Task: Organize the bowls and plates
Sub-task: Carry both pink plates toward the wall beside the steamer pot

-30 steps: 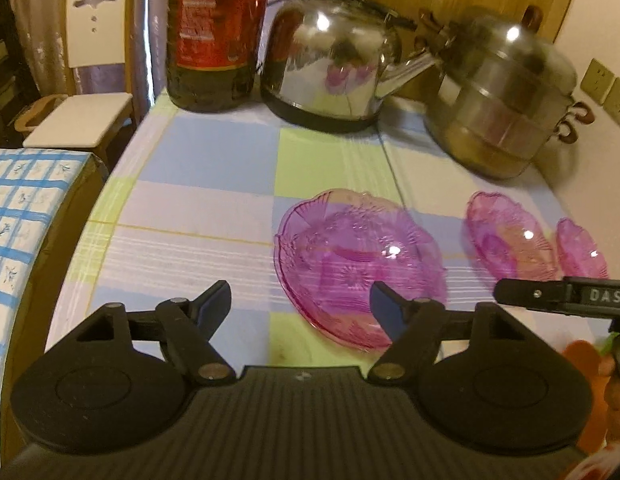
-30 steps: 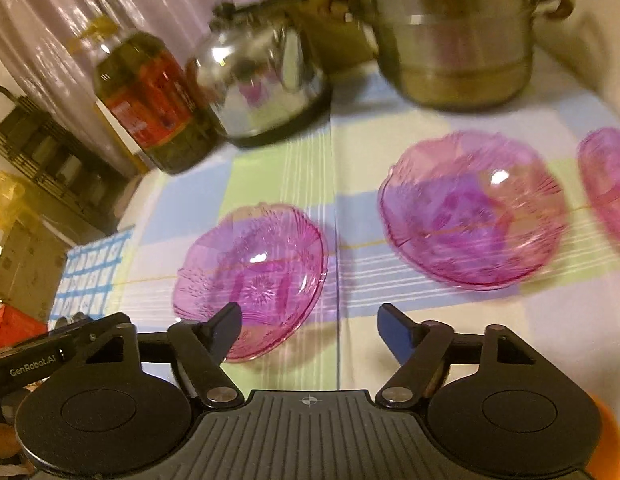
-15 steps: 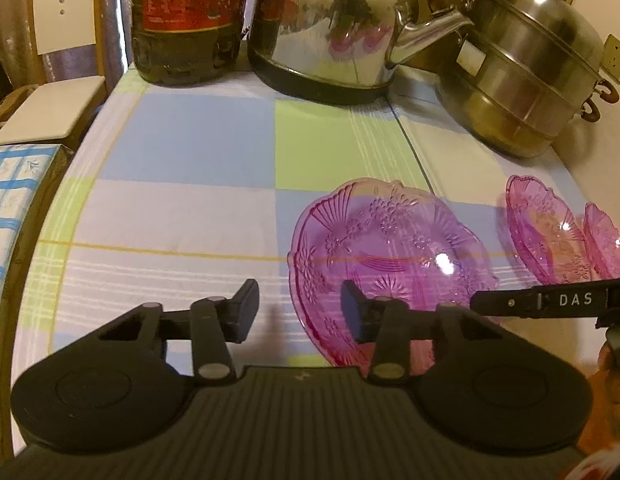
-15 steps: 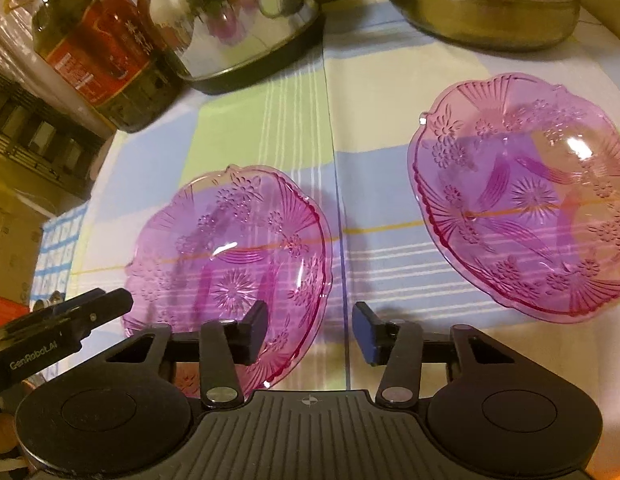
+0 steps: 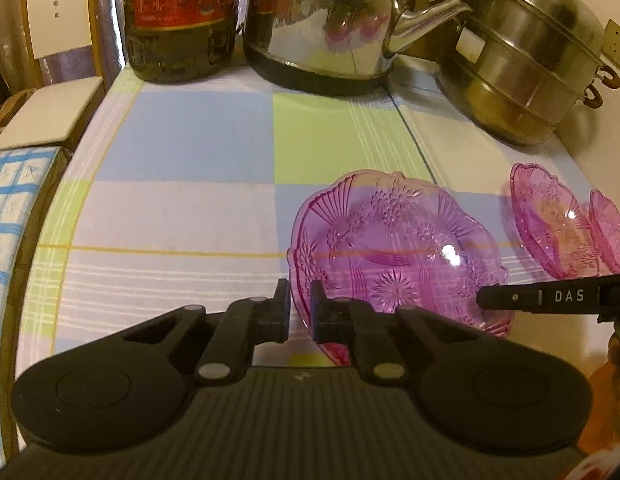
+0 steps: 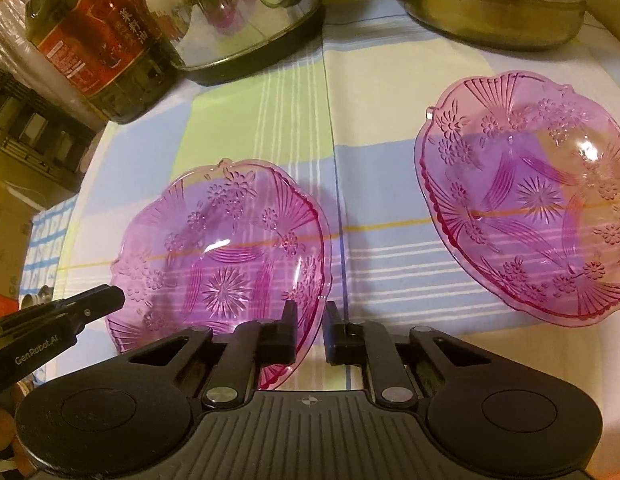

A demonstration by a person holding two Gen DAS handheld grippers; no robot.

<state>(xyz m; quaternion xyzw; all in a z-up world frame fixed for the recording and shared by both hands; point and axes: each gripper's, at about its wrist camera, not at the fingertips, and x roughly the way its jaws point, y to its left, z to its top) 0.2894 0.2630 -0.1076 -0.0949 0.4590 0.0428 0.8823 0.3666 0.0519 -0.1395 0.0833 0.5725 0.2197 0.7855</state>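
Observation:
A pink glass bowl [image 5: 398, 252] sits on the checked tablecloth; it also shows in the right wrist view [image 6: 225, 256]. My left gripper [image 5: 299, 304] is shut on its left rim. My right gripper [image 6: 310, 326] is shut on its right rim. A second pink bowl [image 6: 534, 192] lies to the right, seen in the left wrist view [image 5: 550, 216] with a third pink bowl [image 5: 610, 232] beside it.
At the back stand an oil bottle [image 5: 177, 20], a steel kettle [image 5: 326, 28] and a steel steamer pot [image 5: 522, 64]. The table's left edge [image 5: 41, 240] drops off toward a chair [image 5: 49, 80]. A wall is on the right.
Both grippers moved forward and down to the nearest bowl and closed from wide open onto its opposite rims.

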